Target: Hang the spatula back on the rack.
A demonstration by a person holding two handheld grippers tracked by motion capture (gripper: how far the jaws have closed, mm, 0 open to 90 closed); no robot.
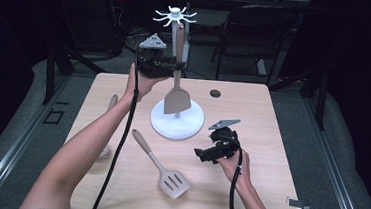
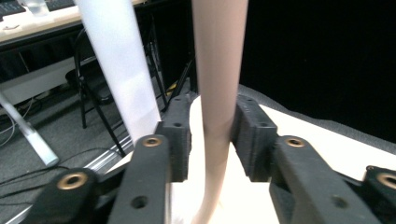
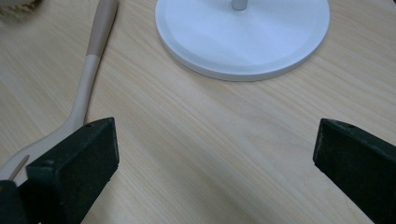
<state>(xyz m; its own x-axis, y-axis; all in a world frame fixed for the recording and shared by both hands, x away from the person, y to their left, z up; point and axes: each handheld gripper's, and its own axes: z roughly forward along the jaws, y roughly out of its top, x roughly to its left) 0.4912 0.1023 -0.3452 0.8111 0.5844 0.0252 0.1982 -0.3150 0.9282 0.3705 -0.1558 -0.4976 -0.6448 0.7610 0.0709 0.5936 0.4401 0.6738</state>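
A white utensil stand (image 1: 192,122) with a ring of hooks (image 1: 175,16) on top rises from the far middle of the table. A solid beige spatula (image 1: 177,101) stands upright against its pole, blade down over the round base. Whether its handle top hangs on a hook I cannot tell. My left gripper (image 1: 174,66) is raised at the handle. The handle (image 2: 218,70) runs between its pads, with a gap on one side, so the jaws are open. My right gripper (image 1: 204,154) rests low, wide open and holding nothing (image 3: 215,154), aimed at the stand's base (image 3: 243,37).
A slotted beige spatula (image 1: 163,168) lies flat at the near middle, its handle (image 3: 91,60) left of the right gripper's jaws. Another utensil's handle (image 1: 112,101) lies behind the left forearm. A round hole (image 1: 215,93) is in the tabletop. A chair (image 1: 254,34) stands behind the table.
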